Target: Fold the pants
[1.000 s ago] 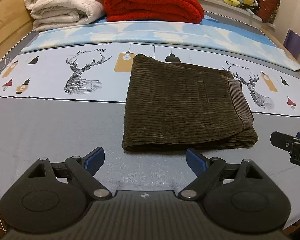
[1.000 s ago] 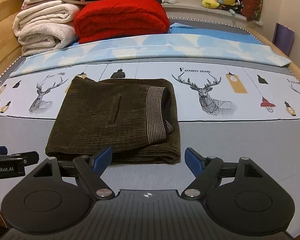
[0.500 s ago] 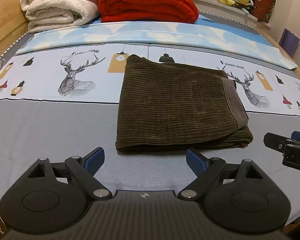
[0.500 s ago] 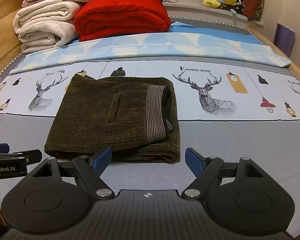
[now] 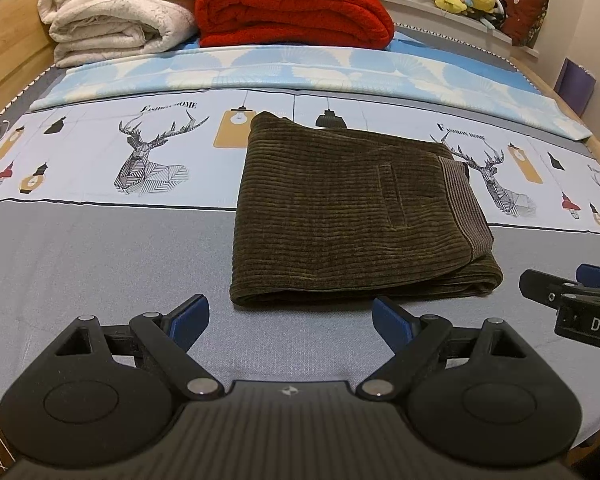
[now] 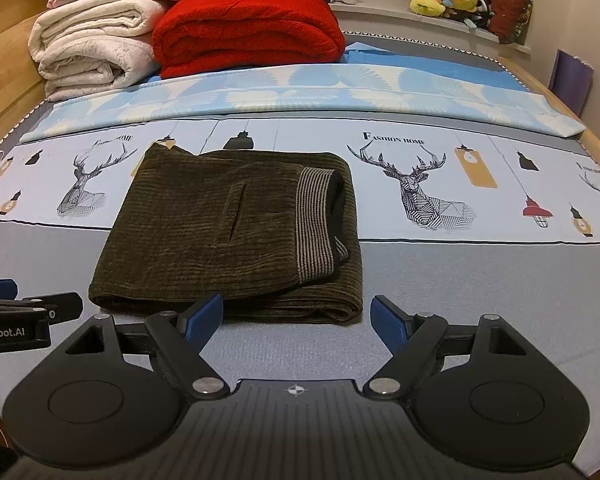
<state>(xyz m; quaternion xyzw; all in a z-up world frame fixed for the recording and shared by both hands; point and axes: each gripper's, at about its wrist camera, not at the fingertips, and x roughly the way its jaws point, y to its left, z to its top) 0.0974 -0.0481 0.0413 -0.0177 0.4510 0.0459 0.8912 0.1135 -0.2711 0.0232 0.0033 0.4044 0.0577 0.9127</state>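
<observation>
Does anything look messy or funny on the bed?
Not much. The brown pants lie folded in a neat bundle on the bed. Only the striped waistband gapes open a little on the right side, showing the dark inside. Both grippers are open, holding nothing.

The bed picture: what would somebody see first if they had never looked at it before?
Probably the dark brown corduroy pants, folded into a neat block in the middle of the bed, with their striped waistband on top at the right. Next, the bright red blanket folded at the far end, beside a cream blanket. Up close, the right gripper and the left gripper are open, holding nothing.
</observation>
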